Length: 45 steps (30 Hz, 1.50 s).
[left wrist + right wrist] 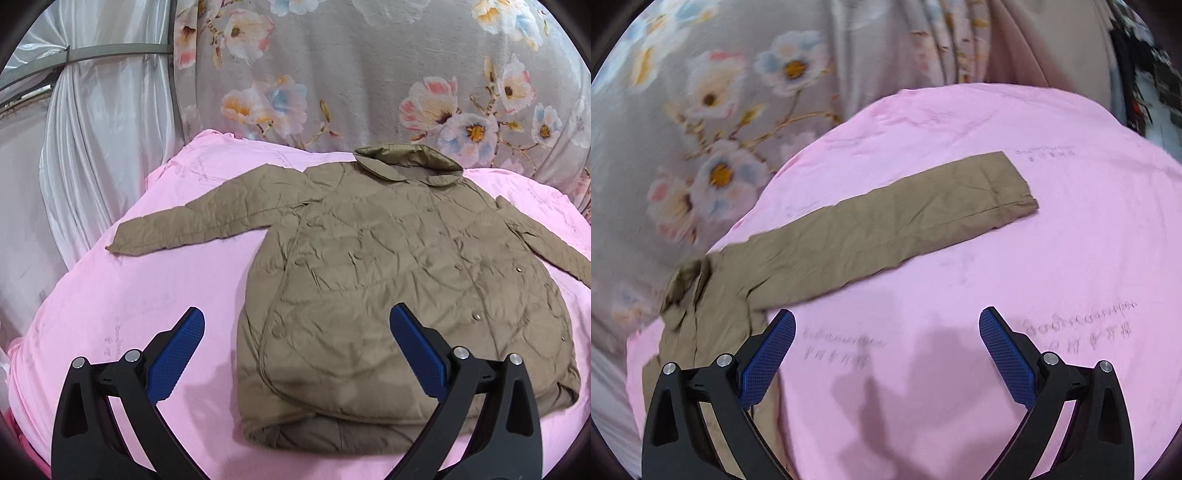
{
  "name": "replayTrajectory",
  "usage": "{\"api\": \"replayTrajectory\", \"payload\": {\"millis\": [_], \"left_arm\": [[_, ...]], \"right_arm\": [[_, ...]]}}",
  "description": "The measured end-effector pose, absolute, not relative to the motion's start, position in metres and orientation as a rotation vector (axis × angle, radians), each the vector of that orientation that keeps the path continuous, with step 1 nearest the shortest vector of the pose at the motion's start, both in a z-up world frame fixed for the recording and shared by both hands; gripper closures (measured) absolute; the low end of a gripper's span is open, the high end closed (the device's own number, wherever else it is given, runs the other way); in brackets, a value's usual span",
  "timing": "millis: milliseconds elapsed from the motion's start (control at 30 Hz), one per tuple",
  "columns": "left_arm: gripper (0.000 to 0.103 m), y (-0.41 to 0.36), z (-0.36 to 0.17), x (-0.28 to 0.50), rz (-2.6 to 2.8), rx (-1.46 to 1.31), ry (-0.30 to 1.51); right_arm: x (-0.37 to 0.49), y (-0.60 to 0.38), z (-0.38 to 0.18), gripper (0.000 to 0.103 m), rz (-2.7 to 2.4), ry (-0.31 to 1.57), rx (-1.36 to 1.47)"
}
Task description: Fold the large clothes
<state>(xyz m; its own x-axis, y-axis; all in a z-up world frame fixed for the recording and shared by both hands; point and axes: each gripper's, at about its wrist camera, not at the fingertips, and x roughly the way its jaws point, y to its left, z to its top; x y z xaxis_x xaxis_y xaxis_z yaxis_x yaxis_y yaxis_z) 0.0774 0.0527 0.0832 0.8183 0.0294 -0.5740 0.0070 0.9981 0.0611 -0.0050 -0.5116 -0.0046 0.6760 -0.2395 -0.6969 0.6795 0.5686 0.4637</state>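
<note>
An olive-brown quilted coat (388, 280) lies flat on a pink sheet (122, 295), collar at the far side, hem folded up at the near edge. Its left sleeve (207, 221) stretches out to the left. My left gripper (295, 321) hovers open above the coat's lower left part, nothing between its blue pads (177, 354). In the right wrist view the coat's right sleeve (886, 221) lies stretched out across the pink sheet (1034, 295), cuff at the far right. My right gripper (886, 325) is open above bare sheet, just near of that sleeve; its left finger overlaps the coat's body (698, 321).
A grey floral blanket (369, 74) rises behind the pink surface. White satin drapes (92, 140) hang at the left. Dark clutter (1145, 81) sits past the sheet's far right edge. Faint printed marks (1082, 325) dot the pink sheet.
</note>
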Motion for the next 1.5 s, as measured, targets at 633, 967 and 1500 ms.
{"api": "replayTrajectory", "payload": {"millis": [633,967,1500], "left_arm": [[0.005,0.061,0.058,0.140,0.067,0.073,0.684],[0.005,0.072,0.069,0.148,0.057,0.040,0.663],[0.005,0.087,0.078,0.208,-0.077,-0.101,0.733]], "right_arm": [[0.072,-0.578,0.005,0.097,-0.631,0.461,0.820],[0.187,-0.333,0.143,0.097,-0.032,0.384,0.384],[0.234,-0.144,0.096,0.052,0.325,0.530,0.264]]}}
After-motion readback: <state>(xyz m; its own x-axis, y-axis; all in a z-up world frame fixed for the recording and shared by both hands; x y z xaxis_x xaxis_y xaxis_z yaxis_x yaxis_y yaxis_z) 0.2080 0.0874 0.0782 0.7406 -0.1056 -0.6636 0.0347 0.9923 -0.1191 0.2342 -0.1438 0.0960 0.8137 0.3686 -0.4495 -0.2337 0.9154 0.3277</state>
